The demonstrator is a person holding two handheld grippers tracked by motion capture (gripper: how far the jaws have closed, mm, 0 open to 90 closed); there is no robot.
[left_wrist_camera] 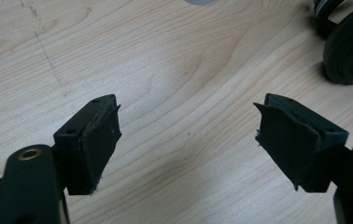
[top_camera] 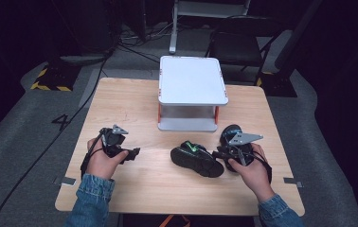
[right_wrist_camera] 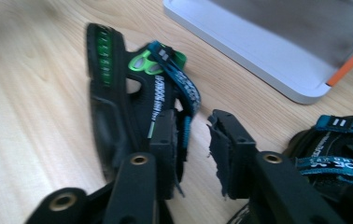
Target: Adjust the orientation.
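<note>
Two denim sleeves (top_camera: 91, 201) at the bottom edge of the high view, hands on a light wooden desk (top_camera: 134, 189). Lower left: left gripper (top_camera: 129, 154) held in the left hand (top_camera: 102, 163), jaws spread wide over bare wood, nothing between them; same wide gap in the left gripper view (left_wrist_camera: 187, 140), with a dark sandal sole at the upper right corner. Lower centre: black sandal (top_camera: 197, 160) with green and teal straps, lying tilted on the desk, just left of the right gripper (top_camera: 219, 153). Right hand (top_camera: 250, 172) wrapped around that gripper, grey plate on top. In the right gripper view, jaws narrowly parted (right_wrist_camera: 194, 154), the left jaw up against the sandal (right_wrist_camera: 132, 93) strap; cannot tell whether the strap is pinched. Second sandal (right_wrist_camera: 338, 149) at the lower right of that view, beside the right jaw; in the high view (top_camera: 231, 132) partly hidden behind the gripper. Further up, centre: white two-tier stand (top_camera: 192, 80) with orange posts. Beyond the desk, dark floor, cables and a folding chair (top_camera: 236, 45).
</note>
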